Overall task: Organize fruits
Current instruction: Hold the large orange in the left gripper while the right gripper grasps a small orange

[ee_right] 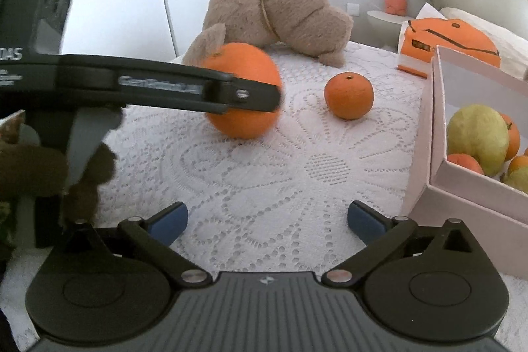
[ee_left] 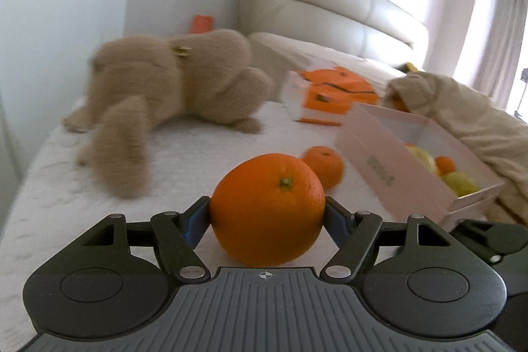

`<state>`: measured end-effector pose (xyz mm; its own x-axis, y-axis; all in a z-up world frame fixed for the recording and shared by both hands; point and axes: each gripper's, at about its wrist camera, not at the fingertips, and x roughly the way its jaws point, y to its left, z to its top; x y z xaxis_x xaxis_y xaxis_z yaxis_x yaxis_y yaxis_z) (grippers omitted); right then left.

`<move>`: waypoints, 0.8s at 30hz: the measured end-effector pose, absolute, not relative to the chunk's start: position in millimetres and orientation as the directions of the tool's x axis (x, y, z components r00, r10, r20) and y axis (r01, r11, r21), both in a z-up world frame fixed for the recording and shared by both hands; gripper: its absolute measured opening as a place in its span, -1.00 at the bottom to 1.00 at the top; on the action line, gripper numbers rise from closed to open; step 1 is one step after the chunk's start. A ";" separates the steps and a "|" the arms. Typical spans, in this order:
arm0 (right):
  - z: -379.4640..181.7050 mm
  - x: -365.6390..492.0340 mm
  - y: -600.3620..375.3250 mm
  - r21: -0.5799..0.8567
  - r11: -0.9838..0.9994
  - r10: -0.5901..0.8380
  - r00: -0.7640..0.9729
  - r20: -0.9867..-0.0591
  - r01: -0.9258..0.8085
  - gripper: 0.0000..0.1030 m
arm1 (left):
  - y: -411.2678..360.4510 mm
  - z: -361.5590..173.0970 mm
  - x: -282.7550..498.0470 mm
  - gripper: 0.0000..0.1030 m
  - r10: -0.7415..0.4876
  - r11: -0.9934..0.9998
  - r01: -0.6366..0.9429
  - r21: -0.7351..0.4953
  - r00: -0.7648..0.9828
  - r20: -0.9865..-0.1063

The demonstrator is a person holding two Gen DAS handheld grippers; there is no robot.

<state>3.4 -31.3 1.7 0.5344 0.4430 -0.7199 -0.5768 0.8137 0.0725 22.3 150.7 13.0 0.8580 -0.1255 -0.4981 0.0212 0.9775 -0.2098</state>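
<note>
left gripper [ee_left: 267, 213] is clamping the large orange [ee_left: 267, 210] just above the bed cover [ee_left: 198, 154] | right gripper [ee_right: 267, 220] is idling, jaws spread, empty | advice: keep squeeze light, carry level into pink box [ee_left: 379, 167] beside small orange [ee_left: 323, 165]

The left gripper [ee_left: 267, 215] sits at the lower centre of its own view, and its two blue-padded fingers [ee_left: 194, 220] are closed against the sides of the large orange [ee_left: 267, 208]. In the right wrist view it reaches in from the left edge. The right gripper [ee_right: 266, 220] is at the lower centre there, its fingers [ee_right: 168, 221] spread wide with nothing between them.
</note>
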 end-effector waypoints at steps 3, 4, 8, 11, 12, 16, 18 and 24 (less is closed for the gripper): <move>1.5 2.0 -26.4 0.037 0.810 0.419 0.535 -0.733 -0.585 1.00 | 164.6 18.1 11.5 0.39 -0.055 0.976 -0.046 -0.214 0.897 -0.439; 1.6 2.2 -26.2 0.036 0.810 0.417 0.533 -0.736 -0.585 1.00 | 168.1 21.2 7.2 0.34 -0.019 0.975 -0.076 -0.210 0.910 -0.415; 2.4 3.0 -26.0 0.031 0.809 0.414 0.529 -0.741 -0.588 1.00 | 187.0 23.4 -1.6 0.17 0.017 0.958 -0.121 -0.259 0.929 -0.371; 4.6 5.5 -21.7 0.021 0.810 0.398 0.522 -0.754 -0.586 0.99 | 193.4 22.7 -4.2 0.18 -0.004 0.948 -0.111 -0.298 0.932 -0.361; 5.9 6.4 -19.4 0.015 0.808 0.392 0.518 -0.761 -0.589 0.99 | 192.7 22.5 -4.8 0.18 -0.005 0.950 -0.108 -0.294 0.933 -0.359; 12.6 10.7 -7.9 -0.027 0.801 0.363 0.521 -0.773 -0.598 0.86 | 181.9 19.9 -7.1 0.19 0.009 0.972 -0.087 -0.216 0.941 -0.338; 13.6 12.5 -1.8 -0.061 0.801 0.339 0.534 -0.774 -0.596 0.83 | 176.9 19.4 -7.5 0.24 0.015 0.981 -0.079 -0.177 0.941 -0.337; 15.3 14.6 3.7 -0.082 0.797 0.326 0.540 -0.776 -0.599 0.83 | 185.9 11.7 0.9 0.50 -0.146 0.953 0.013 -0.303 0.896 -0.418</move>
<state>14.6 3.7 15.3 0.5397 0.3261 -0.7762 -0.5990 0.7965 -0.0819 0.9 185.9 11.7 0.8965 -0.1456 -0.4184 0.0131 0.9527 -0.3035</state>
